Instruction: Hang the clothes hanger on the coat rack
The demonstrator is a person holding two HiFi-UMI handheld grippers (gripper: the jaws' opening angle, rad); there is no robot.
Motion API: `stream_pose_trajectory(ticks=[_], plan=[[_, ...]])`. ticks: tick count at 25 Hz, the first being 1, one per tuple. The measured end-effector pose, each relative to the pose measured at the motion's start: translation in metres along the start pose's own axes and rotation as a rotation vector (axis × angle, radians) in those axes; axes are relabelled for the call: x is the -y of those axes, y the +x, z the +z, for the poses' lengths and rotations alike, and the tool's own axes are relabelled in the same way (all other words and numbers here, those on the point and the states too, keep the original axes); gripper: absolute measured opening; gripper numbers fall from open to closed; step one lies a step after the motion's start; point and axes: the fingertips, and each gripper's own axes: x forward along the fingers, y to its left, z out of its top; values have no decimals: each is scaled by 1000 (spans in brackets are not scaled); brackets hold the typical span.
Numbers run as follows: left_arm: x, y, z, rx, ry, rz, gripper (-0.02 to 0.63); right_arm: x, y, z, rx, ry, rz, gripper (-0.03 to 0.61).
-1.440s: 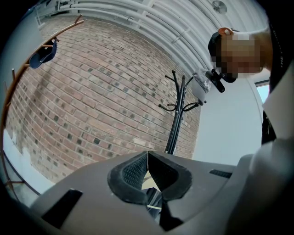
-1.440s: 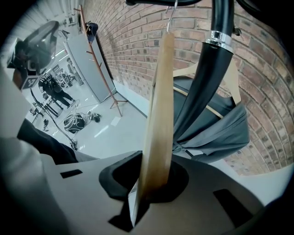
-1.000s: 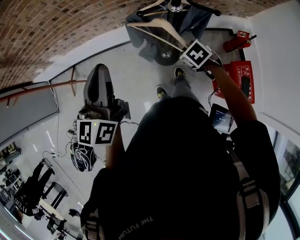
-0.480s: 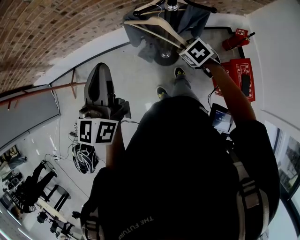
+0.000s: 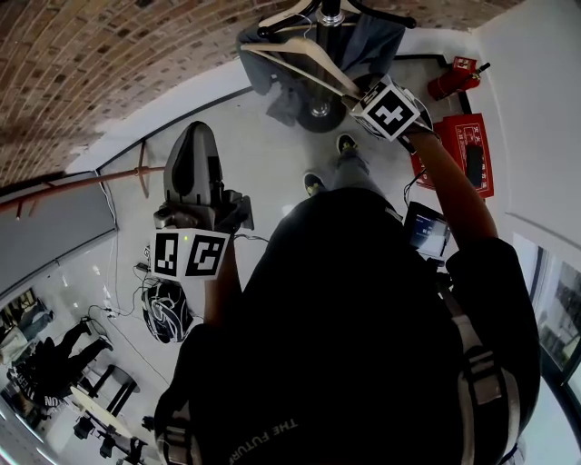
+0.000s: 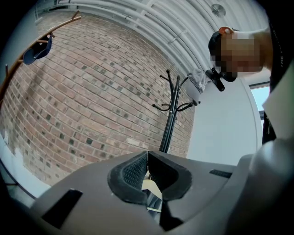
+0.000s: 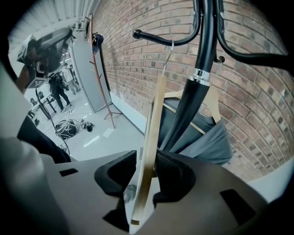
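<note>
A black coat rack (image 7: 193, 87) stands by the brick wall, also seen from above in the head view (image 5: 329, 9). A wooden hanger (image 7: 154, 133) hangs by its wire hook (image 7: 169, 57) on one of the rack's arms. Its lower end passes between the jaws of my right gripper (image 7: 146, 176). The jaws are opening, with a gap on the hanger's left side. In the head view this gripper (image 5: 360, 91) is up beside the rack. My left gripper (image 5: 191, 145) is held level, well left of the rack, shut with nothing in it (image 6: 148, 158).
A second hanger with a grey garment (image 7: 202, 137) hangs on the rack's far side. A red fire extinguisher (image 5: 451, 82) and a red box (image 5: 467, 154) sit at the right wall. Cables and a bag (image 5: 163, 304) lie on the floor at the left.
The right gripper's marker cube has shifted slightly to the right beside the rack. The hanger has kept its place on the rack's arm. The left gripper has not moved.
</note>
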Motion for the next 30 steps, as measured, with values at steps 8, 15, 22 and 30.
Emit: stream_pose_trajectory(ticks=[8, 15, 22, 30], plan=[[5, 3, 0, -5, -1, -23, 20, 1, -24, 15, 83, -28, -54, 130], [4, 4, -3, -6, 1, -30, 20, 4, -57, 38, 187, -46, -103, 130], [7, 9, -1, -5, -1, -40, 20, 5, -120, 88, 440, -52, -157, 111], [10, 9, -3, -7, 0, -43, 20, 14, -158, 95, 635, 4, -296, 34]])
